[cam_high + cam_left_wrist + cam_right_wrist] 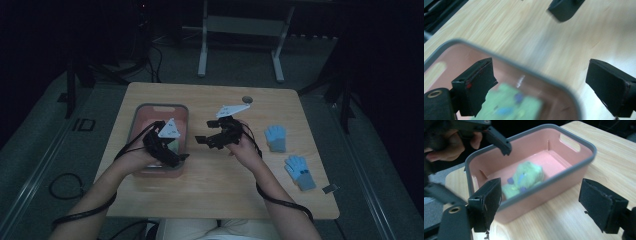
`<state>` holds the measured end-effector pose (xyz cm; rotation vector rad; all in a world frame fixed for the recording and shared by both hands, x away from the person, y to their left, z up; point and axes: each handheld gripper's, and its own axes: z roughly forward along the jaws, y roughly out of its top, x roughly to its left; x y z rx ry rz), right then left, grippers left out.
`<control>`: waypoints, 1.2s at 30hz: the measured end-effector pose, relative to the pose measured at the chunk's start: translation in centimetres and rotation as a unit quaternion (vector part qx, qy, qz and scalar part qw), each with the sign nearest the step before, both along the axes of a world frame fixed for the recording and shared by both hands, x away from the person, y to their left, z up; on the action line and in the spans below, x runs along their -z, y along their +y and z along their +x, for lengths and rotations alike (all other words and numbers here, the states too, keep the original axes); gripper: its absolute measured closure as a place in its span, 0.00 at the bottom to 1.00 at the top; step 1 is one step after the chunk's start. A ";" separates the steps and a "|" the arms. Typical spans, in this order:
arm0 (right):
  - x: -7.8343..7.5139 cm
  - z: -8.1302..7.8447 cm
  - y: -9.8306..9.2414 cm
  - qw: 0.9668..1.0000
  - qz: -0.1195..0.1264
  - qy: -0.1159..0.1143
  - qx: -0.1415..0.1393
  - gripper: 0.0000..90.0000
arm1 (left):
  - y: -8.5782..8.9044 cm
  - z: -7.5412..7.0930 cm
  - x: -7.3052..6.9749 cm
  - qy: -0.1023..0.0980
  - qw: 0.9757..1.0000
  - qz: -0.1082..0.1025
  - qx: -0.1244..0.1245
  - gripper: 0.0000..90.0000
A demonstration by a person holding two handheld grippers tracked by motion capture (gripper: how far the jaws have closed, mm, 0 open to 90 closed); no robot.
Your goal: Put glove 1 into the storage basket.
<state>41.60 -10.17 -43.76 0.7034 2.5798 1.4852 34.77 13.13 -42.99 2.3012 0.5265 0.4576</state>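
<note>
1. Gloves are the work in hand: a green knitted glove [525, 178] lies crumpled on the floor of the pink bin [576, 170], and two blue gloves [276, 137] lie on the counter [220, 185] well to the right of the bin, one [300, 171] nearer the person than the other.
2. Judging by its look, the green glove is light, soft and limp. It will sag and fold when lifted, will not break, and its knit should not slip.
3. A pinch on the bunched middle of the green glove should hold best; a pinch on one finger tip would let the rest dangle and perhaps catch on the bin's grey rim.
4. The left gripper [172, 150] hangs over the bin's near right corner, its fingers [475, 82] wide with nothing between them; the green glove lies below them.
5. The right gripper [207, 140] sits just right of the bin, pointing at it, its fingers [486, 202] wide and empty.
6. The blue gloves lie flat, so a pinch at the cuff edge looks easiest.
</note>
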 end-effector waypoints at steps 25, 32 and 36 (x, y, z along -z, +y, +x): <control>1.6 -2.4 -8.6 0.998 -0.005 -0.031 0.058 0.20 | -8.4 -2.0 2.8 0.003 0.999 -0.038 0.013 0.02; 2.1 -2.7 -10.5 0.997 -0.009 -0.033 0.068 0.31 | -9.4 -2.9 3.8 0.018 0.998 -0.057 0.017 0.02; 2.4 -3.0 -12.0 0.995 -0.007 -0.042 0.088 0.39 | -10.0 -3.3 4.9 0.022 0.998 -0.060 0.021 0.02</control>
